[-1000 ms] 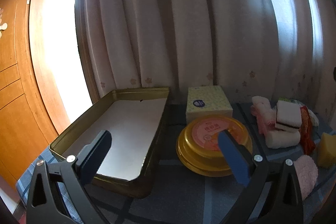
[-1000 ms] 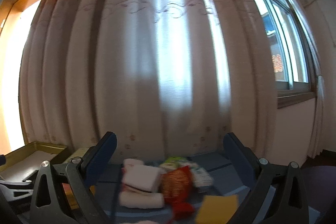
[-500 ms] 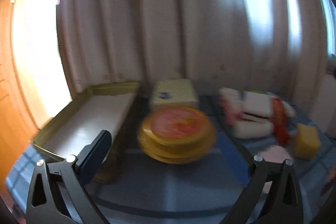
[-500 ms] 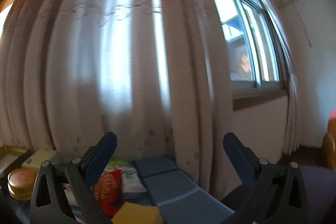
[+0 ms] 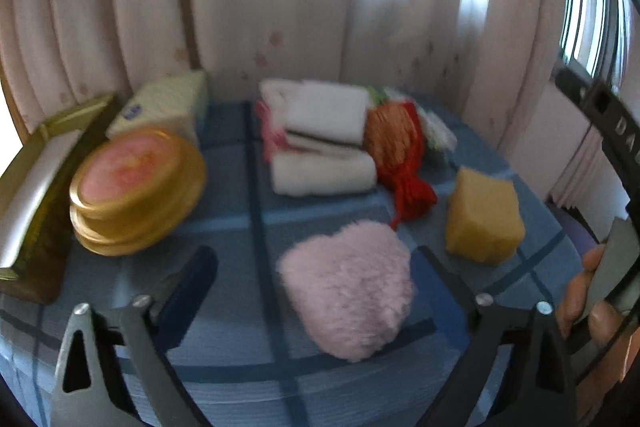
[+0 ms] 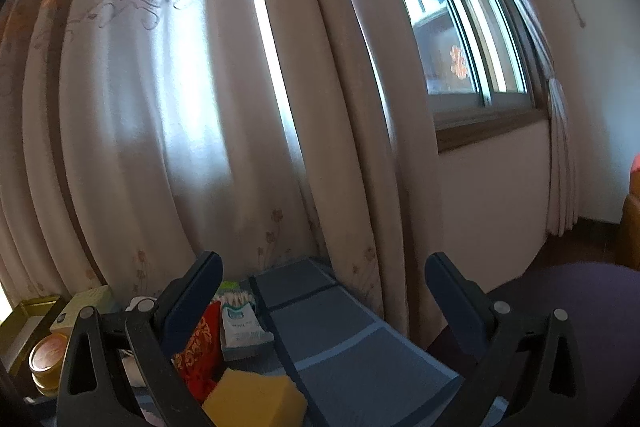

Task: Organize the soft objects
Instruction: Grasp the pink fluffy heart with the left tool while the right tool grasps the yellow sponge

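Observation:
In the left wrist view a fluffy pink pad (image 5: 348, 283) lies on the blue checked tablecloth between my left gripper's (image 5: 316, 267) open fingers. A yellow sponge (image 5: 482, 215) sits to its right. Behind lie rolled white towels (image 5: 324, 143) and a red-orange pouch (image 5: 400, 155). A gold tin tray (image 5: 36, 179) stands at far left. My right gripper (image 6: 324, 291) is open and empty, raised above the table's right end, with the yellow sponge (image 6: 256, 401) and red pouch (image 6: 200, 351) low at its left.
A round gold tin with a pink lid (image 5: 136, 187) and a pale yellow tissue box (image 5: 164, 107) stand left of the towels. A white packet (image 6: 240, 323) lies by the curtain (image 6: 200, 107). The table's right edge (image 6: 440, 375) drops to the floor.
My left gripper has swung right and down, from the tray and gold tin to the pink pad. My right gripper has turned right, towards the window and table edge.

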Demonstrator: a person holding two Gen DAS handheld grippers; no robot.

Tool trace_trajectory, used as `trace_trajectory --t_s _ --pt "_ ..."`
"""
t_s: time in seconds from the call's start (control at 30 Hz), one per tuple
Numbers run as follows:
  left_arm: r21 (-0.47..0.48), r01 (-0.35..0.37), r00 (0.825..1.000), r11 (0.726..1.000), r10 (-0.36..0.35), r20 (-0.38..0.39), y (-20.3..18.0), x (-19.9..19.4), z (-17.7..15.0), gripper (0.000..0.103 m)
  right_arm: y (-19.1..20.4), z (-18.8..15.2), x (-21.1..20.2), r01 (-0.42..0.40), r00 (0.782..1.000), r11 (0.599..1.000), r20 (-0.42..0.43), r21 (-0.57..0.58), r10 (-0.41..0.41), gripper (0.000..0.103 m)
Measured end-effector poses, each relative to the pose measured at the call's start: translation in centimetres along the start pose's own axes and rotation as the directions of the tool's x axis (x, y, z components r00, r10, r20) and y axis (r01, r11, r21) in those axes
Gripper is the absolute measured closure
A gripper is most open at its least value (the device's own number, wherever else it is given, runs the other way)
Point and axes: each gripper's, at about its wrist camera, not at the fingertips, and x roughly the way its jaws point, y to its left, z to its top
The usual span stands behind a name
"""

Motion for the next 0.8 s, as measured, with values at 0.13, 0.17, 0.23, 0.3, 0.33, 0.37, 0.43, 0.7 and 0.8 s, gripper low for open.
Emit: trace_trajectory --t_s 0.13,0.17,0.23,0.3,0.33,0.37,0.43,0.7,0.8 --pt "0.003 0.003 0.999 1.000 -0.002 -0.035 -0.8 1.1 -0.5 0.009 -1.3 -0.1 0.9 0.004 0.999 0.998 -0.048 0.061 -0.001 0.001" --pt "-0.001 0.008 0.999 1.000 -0.008 -0.050 -1.0 1.5 -0.7 0.011 -1.6 -0.1 1.0 0.006 0.998 0.997 -0.055 0.078 -0.002 0.001" --pt "0.001 0.006 0.997 1.000 -0.006 -0.074 -1.1 2.2 -0.7 0.014 -2.2 -0.2 1.1 0.008 0.998 0.994 -0.066 0.107 -0.001 0.001" --pt "0.007 -0.012 0.995 1.000 0.012 -0.096 -1.2 2.6 -0.8 0.018 -2.5 -0.3 1.3 0.004 0.997 0.992 -0.072 0.125 0.005 0.001" --pt "0.018 -0.026 0.995 1.000 0.027 -0.096 -1.4 2.6 -0.8 0.021 -2.6 -0.3 1.4 0.001 0.997 0.991 -0.077 0.131 0.009 0.001" --pt "0.026 -0.031 0.995 0.999 0.033 -0.097 -1.5 2.7 -0.8 0.022 -2.6 -0.4 1.5 -0.002 0.997 0.991 -0.082 0.136 0.013 0.001" --pt "0.042 -0.023 0.996 0.999 0.027 -0.085 -1.8 2.5 -0.9 0.030 -2.7 -0.4 1.6 -0.003 0.996 0.990 -0.087 0.141 0.015 0.001" --pt "0.061 0.010 0.999 0.998 -0.007 -0.039 -2.1 2.0 -1.3 0.064 -2.7 -0.3 1.9 -0.020 0.994 0.990 -0.101 0.137 0.034 0.001" --pt "0.032 0.020 1.000 0.999 -0.019 -0.014 -1.6 1.6 -1.4 0.071 -3.0 -0.5 2.1 -0.056 0.986 0.987 -0.147 0.150 0.079 0.001"
